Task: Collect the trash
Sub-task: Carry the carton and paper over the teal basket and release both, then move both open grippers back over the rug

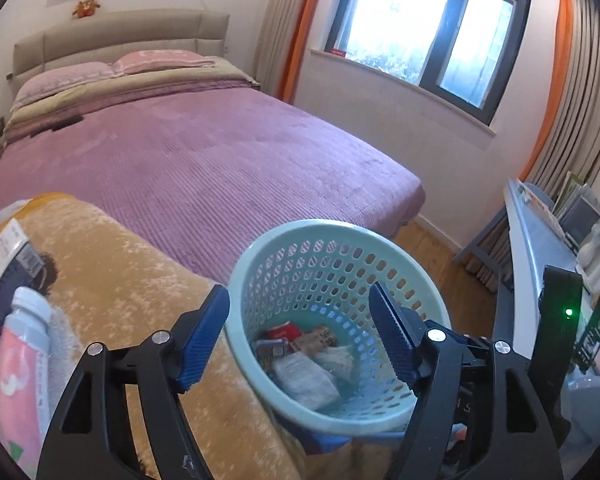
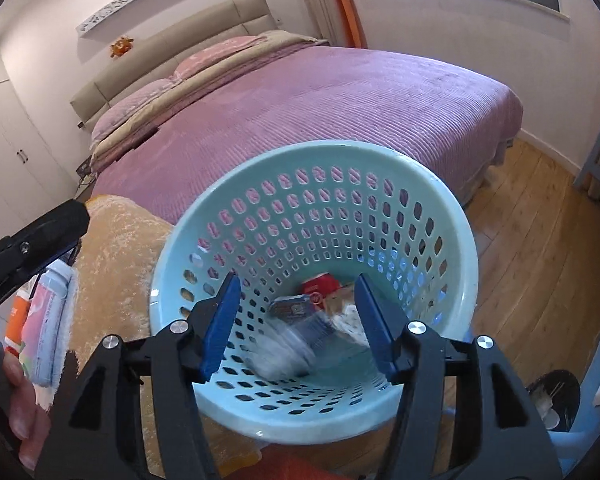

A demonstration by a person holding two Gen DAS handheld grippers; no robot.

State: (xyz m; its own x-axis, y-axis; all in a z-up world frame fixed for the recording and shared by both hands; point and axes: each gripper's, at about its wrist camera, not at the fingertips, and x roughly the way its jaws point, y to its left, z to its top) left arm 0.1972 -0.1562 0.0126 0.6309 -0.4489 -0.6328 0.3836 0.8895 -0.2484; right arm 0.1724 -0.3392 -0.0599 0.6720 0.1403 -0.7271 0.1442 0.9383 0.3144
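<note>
So I've got both claws parked over the mint-green basket [image 2: 420, 216] that sits at the edge of the tan fuzzy blanket [image 1: 140, 280], right by the foot of the purple bed [image 1: 220, 152]. My right gripper [image 2: 296, 320] is spread wide with nothing in it, pointing straight down into the basket mouth, and the trash [image 2: 300, 320] lies at the bottom right between the blue fingers [image 2: 220, 320]. One crinkly wrapper there is motion-blurred.

Left gripper [image 1: 300, 336] is spread open and empty too, straddling the near-left rim. From that side I can make out a red packet [image 1: 282, 330], a brown wrapper with print too small to read, and crumpled clear plastic [image 1: 304, 380]. A pink tube [image 1: 20, 360] lies on the blanket off to the left, label not legible.
</note>
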